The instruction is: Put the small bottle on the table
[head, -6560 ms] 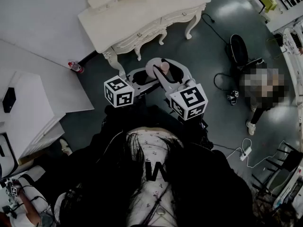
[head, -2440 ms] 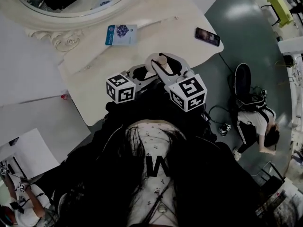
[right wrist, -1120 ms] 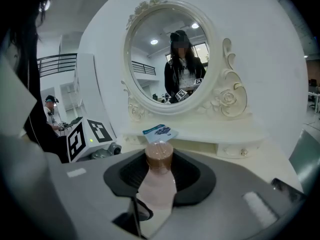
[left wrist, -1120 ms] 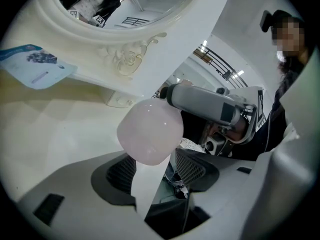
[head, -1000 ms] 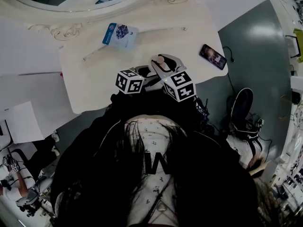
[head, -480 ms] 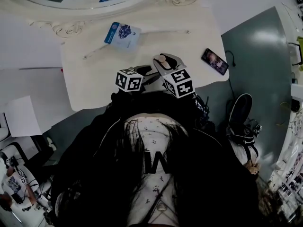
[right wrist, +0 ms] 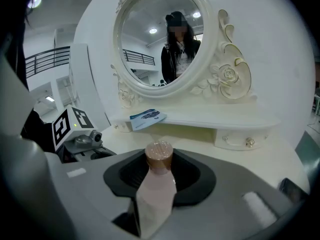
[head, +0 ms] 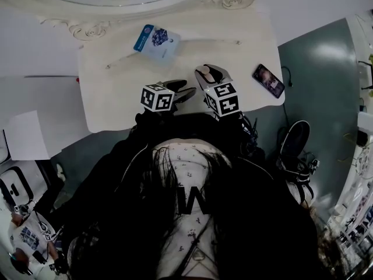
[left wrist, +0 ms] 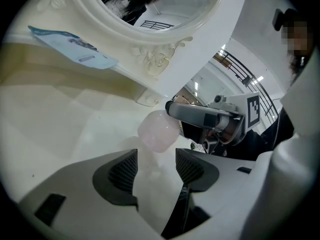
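The small pink bottle (right wrist: pixel 156 194) with a brown cap stands upright between the jaws of my right gripper (right wrist: pixel 159 176), which is shut on it. In the head view the bottle (head: pixel 202 71) and right gripper (head: pixel 206 76) hang over the white dressing table (head: pixel 116 98), near its front edge. I cannot tell whether the bottle touches the top. My left gripper (head: pixel 185 91) is just to the left, open, with only the tabletop showing between its pads (left wrist: pixel 122 171). From the left gripper view the bottle (left wrist: pixel 159 130) appears rounded and pale, just ahead of the jaws.
A blue packet (head: pixel 156 39) lies on the raised shelf toward the back. A dark phone (head: pixel 268 80) rests at the table's right corner. An ornate oval mirror (right wrist: pixel 157 34) stands at the back, with a small drawer (right wrist: pixel 246 142) below it.
The table has slid nearer under both grippers. The left gripper has drawn slightly away to the left of the right one. The bottle stays gripped in the right jaws.
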Available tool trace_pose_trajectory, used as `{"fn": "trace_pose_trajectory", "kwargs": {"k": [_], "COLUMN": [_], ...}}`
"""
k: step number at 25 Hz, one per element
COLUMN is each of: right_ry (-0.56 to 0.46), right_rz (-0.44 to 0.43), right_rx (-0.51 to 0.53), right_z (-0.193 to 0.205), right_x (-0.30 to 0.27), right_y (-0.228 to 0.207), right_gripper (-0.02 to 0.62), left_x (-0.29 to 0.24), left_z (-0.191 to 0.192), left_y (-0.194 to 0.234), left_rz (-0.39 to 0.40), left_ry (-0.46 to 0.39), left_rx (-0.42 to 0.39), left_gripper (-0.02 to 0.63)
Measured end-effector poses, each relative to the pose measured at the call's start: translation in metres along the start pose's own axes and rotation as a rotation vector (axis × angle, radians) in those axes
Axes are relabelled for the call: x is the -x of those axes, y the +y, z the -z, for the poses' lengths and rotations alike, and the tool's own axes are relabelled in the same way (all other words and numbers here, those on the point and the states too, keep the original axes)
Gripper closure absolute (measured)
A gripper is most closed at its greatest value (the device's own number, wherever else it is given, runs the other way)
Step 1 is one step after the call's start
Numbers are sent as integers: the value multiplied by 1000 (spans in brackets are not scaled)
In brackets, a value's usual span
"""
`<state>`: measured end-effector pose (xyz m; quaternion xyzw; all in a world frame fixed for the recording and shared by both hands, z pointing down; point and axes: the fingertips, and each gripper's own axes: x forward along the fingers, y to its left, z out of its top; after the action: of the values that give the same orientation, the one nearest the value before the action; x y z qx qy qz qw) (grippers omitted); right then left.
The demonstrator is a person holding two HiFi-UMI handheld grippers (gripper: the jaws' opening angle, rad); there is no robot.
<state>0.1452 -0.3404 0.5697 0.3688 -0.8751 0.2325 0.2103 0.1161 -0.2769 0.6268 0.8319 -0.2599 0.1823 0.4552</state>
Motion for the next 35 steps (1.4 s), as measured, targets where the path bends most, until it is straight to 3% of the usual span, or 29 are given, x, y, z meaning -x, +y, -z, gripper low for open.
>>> {"fn": "trace_pose_trajectory", "kwargs": {"k": [14,24,35], "right_ry": [56,-6,-69], "right_rz": [15,9,3], "right_rx": [4,190,199], "right_z": [21,13,-5], "right_x": [-15,-27,-45], "right_y": [-4,1,-15], "right_gripper": [451,451,451], "left_x": [7,7,12], "left_z": [-3,-5,-4], "left_y": [10,13,13], "left_rz": [5,2,-7], "left_ry": [-26,-32,-38], "left_rx": [35,45,54], "left_gripper": [373,373,373]}}
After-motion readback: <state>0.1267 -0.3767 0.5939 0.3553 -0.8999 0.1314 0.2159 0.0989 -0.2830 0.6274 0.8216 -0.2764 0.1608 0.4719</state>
